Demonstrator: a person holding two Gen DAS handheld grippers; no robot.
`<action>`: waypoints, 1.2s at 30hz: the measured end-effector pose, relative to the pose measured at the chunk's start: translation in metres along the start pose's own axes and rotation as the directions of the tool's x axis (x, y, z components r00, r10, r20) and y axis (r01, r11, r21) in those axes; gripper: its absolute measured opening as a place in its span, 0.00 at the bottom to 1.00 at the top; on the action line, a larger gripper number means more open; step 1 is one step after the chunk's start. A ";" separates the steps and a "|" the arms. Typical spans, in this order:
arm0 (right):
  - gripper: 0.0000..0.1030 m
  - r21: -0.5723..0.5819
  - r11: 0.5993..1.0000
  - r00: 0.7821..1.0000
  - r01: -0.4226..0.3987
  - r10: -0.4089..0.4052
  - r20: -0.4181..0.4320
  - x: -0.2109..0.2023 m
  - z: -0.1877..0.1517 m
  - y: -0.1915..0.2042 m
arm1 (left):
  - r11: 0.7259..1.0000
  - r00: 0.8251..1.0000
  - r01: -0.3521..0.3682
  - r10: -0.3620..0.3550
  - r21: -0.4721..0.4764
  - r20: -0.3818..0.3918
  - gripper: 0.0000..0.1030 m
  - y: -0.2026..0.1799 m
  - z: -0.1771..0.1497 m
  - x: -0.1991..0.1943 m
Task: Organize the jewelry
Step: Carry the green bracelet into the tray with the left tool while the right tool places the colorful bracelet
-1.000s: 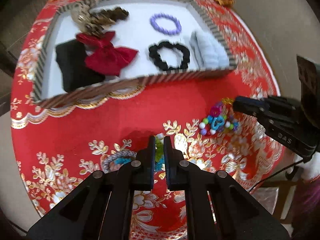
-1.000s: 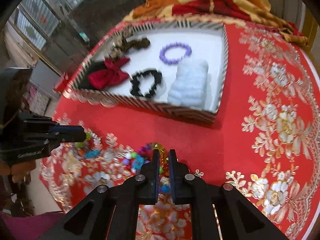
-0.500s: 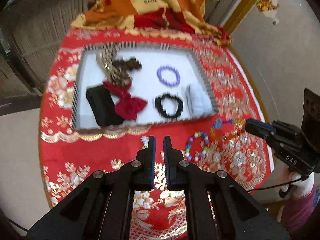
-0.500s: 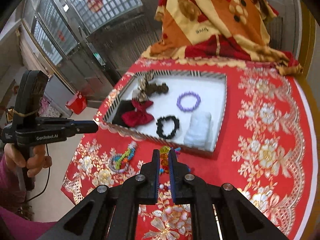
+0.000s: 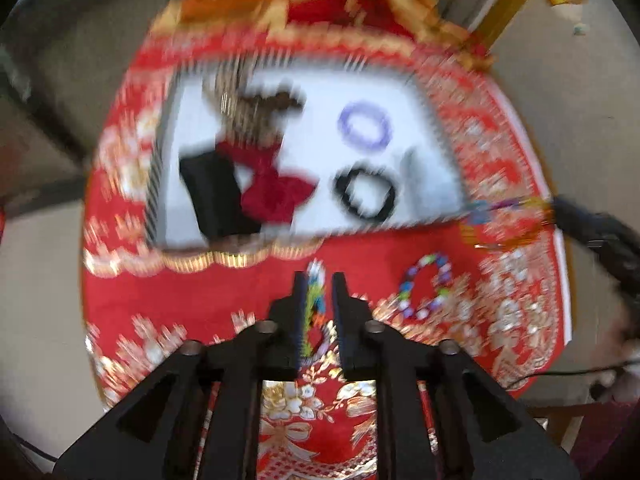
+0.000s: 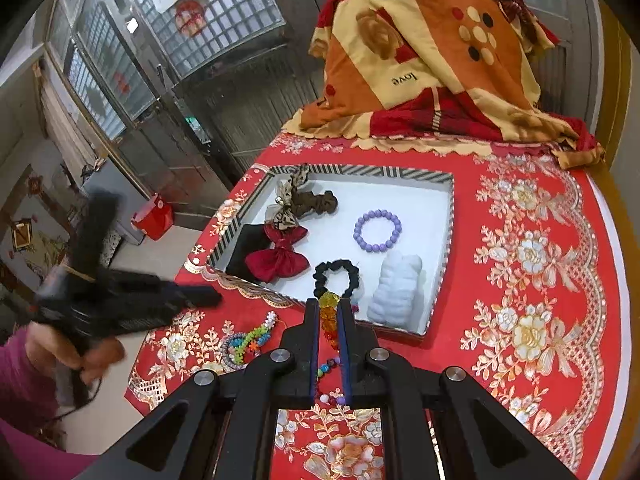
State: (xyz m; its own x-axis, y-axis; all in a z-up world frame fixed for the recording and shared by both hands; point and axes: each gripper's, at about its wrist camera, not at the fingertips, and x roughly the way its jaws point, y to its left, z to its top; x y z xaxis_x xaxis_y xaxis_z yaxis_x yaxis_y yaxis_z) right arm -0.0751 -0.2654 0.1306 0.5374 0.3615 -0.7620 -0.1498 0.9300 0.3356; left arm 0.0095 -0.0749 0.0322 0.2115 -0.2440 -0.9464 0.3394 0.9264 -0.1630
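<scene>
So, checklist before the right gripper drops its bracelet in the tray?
1. Right gripper shut on amber bracelet: ok.
2. Bare white floor free in tray: ok, near the purple bracelet.
3. Left gripper clear of the tray: ok, off its near-left corner.
4. Left gripper empty: ok, jaws opening; multicolour bracelet lies on the tablecloth.
5. Left wrist view usable: not ok, blurred.
</scene>
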 end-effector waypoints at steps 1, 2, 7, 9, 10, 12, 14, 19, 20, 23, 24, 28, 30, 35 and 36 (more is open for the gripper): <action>0.08 0.006 1.000 1.000 -0.001 0.001 -0.005 0.001 -0.002 -0.001 | 1.000 1.000 -0.007 0.007 -0.007 -0.014 0.25 0.001 -0.001 0.008; 0.08 0.010 1.000 1.000 -0.001 0.001 -0.009 0.002 -0.003 -0.001 | 1.000 0.999 -0.020 0.020 -0.013 -0.026 0.25 0.001 -0.002 0.020; 0.08 0.016 1.000 1.000 0.007 -0.006 -0.025 0.003 -0.010 0.000 | 0.997 0.994 -0.074 0.073 0.000 -0.080 0.27 -0.009 0.000 0.065; 0.08 0.019 1.000 1.000 0.008 -0.007 -0.024 0.002 -0.012 0.000 | 0.993 0.991 -0.114 0.115 0.021 -0.072 0.27 -0.013 0.000 0.072; 0.08 0.019 1.000 1.000 0.007 -0.007 -0.022 0.001 -0.012 0.000 | 0.991 0.989 -0.131 0.133 0.031 -0.067 0.27 -0.013 0.000 0.074; 0.08 0.022 1.000 1.000 0.007 -0.006 -0.017 0.000 -0.012 0.001 | 0.990 0.989 -0.135 0.136 0.030 -0.055 0.25 -0.012 0.001 0.077; 0.08 0.025 1.000 1.000 0.004 -0.004 -0.014 0.000 -0.012 0.001 | 0.994 0.993 -0.106 0.108 0.026 -0.057 0.13 -0.011 0.002 0.077; 0.08 0.021 1.000 1.000 -0.004 0.004 -0.011 0.000 -0.011 0.002 | 0.999 0.999 -0.038 0.037 -0.002 -0.036 0.12 -0.002 0.001 0.058; 0.08 0.018 1.000 1.000 -0.007 0.007 -0.009 -0.001 -0.011 0.003 | 1.000 0.999 -0.024 0.024 -0.005 -0.030 0.12 -0.002 0.001 0.051; 0.08 0.008 1.000 1.000 -0.015 0.015 0.000 -0.004 -0.008 0.006 | 1.000 1.000 0.018 -0.017 -0.012 0.014 0.12 0.002 0.002 0.018; 0.08 0.003 1.000 1.000 -0.016 0.016 0.003 -0.005 -0.007 0.007 | 1.000 0.999 0.028 -0.028 -0.012 0.034 0.12 0.003 0.002 0.005; 0.08 -0.011 1.000 1.000 -0.018 0.018 0.014 -0.007 0.000 0.009 | 0.998 0.993 0.060 -0.057 -0.029 0.101 0.12 0.009 0.007 -0.036; 0.08 -0.016 1.000 1.000 -0.018 0.019 0.020 -0.007 0.004 0.009 | 0.997 0.988 0.068 -0.063 -0.031 0.139 0.12 0.004 0.011 -0.054; 0.08 -0.028 1.000 1.000 -0.009 0.010 0.026 -0.002 0.021 0.006 | 0.998 0.979 0.051 -0.045 -0.027 0.199 0.12 -0.004 0.035 -0.076; 0.08 -0.032 0.999 1.000 -0.006 0.006 0.025 -0.001 0.024 0.005 | 0.999 0.977 0.047 -0.040 -0.028 0.209 0.12 -0.004 0.041 -0.078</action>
State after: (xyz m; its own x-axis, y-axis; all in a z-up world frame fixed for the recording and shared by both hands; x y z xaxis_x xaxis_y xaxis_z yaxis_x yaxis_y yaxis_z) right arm -0.0567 -0.2624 0.1466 0.5570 0.3656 -0.7457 -0.1790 0.9296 0.3221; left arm 0.0294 -0.0718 0.1182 0.3849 -0.3352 -0.8600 0.3233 0.9216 -0.2146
